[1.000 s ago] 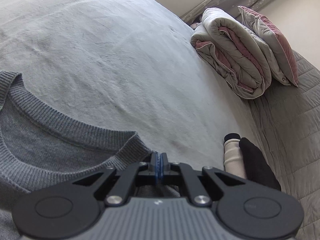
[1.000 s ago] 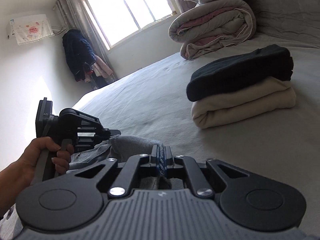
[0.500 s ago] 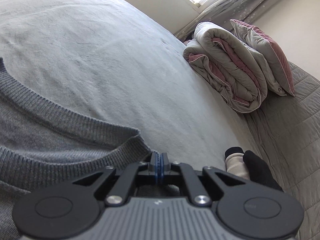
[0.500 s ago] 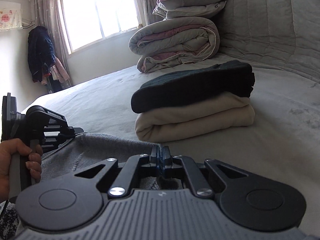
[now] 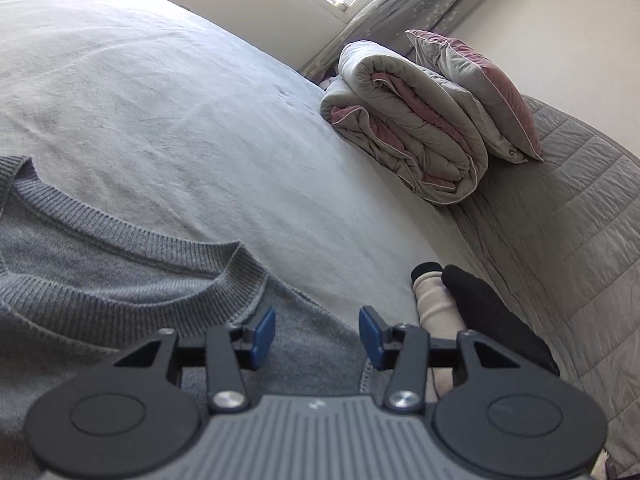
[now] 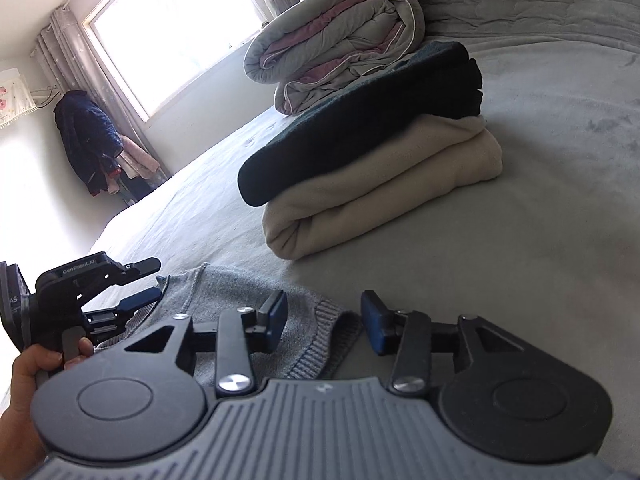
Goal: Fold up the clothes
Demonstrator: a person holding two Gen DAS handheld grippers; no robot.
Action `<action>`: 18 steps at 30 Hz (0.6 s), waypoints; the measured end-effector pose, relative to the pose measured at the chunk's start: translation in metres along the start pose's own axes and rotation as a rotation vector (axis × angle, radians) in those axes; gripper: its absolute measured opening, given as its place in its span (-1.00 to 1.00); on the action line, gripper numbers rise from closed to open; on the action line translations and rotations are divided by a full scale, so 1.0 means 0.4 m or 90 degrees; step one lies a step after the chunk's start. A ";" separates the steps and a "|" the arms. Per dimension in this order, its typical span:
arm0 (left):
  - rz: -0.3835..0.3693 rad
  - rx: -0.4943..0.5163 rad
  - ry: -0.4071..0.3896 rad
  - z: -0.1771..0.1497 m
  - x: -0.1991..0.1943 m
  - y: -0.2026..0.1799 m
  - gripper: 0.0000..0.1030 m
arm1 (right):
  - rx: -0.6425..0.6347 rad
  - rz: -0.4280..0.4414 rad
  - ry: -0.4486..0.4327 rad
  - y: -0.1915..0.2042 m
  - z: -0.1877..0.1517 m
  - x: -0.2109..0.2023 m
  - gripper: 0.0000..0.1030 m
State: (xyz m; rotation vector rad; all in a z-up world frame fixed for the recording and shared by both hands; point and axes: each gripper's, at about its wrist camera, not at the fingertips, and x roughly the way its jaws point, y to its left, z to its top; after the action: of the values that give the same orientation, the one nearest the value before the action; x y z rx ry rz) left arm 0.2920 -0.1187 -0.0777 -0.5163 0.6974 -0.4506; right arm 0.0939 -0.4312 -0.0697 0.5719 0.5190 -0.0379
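A grey knit sweater (image 5: 120, 280) with a ribbed collar lies flat on the bed. My left gripper (image 5: 317, 336) hovers just over its shoulder area. Its jaws are opening, and the blue pads (image 5: 264, 336) stand apart without pressing the fabric. In the right wrist view my right gripper (image 6: 325, 324) is over a ribbed edge of the sweater (image 6: 320, 340). Its jaws are opening too, with the cloth loose between them. The left gripper (image 6: 150, 280), held by a hand (image 6: 36, 364), shows at the left, fingers parted.
A folded black garment (image 6: 360, 120) sits on a folded cream one (image 6: 384, 188) to the right of the sweater. Behind them lie a rolled duvet (image 5: 408, 128) and a pillow (image 5: 480, 88) against the quilted headboard (image 5: 560, 220). Grey bedsheet (image 5: 160, 100) stretches ahead.
Both grippers were shut on the sweater's fabric and now stand open, having let it go onto the bed. Both views rolled a little.
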 end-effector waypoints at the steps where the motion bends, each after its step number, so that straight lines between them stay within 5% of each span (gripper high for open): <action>1: 0.003 0.011 0.000 -0.011 -0.014 -0.004 -0.06 | 0.001 0.001 0.001 0.000 -0.002 0.000 -0.07; 10: 0.032 0.006 0.016 -0.150 -0.228 -0.022 0.09 | -0.003 0.005 0.007 0.009 -0.015 -0.003 0.09; 18: 0.079 0.043 0.043 -0.239 -0.383 -0.016 0.13 | 0.155 0.059 0.086 -0.018 -0.025 -0.064 0.12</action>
State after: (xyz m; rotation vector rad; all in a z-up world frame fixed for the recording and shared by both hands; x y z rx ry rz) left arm 0.1194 -0.0677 -0.0620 -0.3927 0.7728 -0.3748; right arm 0.0657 -0.4349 -0.0682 0.8402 0.6230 0.0258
